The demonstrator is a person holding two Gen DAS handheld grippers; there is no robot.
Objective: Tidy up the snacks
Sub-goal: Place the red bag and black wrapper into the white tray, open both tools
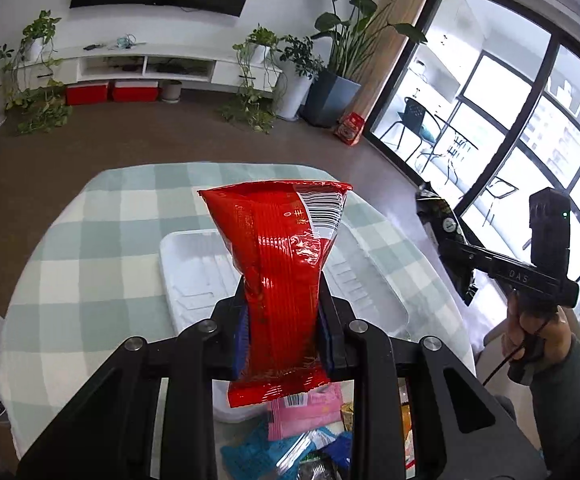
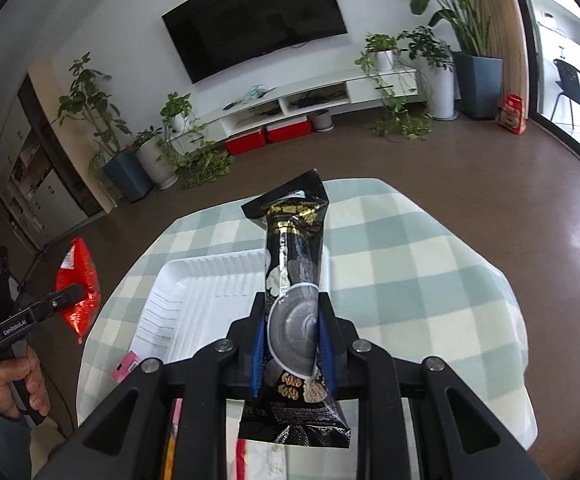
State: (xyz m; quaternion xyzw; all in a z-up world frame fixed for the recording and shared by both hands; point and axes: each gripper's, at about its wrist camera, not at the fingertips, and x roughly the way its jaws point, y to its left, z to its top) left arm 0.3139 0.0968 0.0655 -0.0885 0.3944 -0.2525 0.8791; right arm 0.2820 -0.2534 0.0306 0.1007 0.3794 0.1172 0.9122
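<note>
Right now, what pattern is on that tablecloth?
Pale green and white checks on the tablecloth, clearest in the right wrist view.

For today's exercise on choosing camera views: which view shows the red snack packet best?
The left wrist view: the red snack packet fills the centre, clamped upright in the left gripper, barcode readable. The right wrist view shows it only small at the left edge, partly hidden by that gripper.

My right gripper point(image 1: 450, 236) body reads "DAS", my left gripper point(image 2: 79, 294) body "GenRobot.AI", and my red snack packet point(image 1: 285, 256) carries a barcode.
</note>
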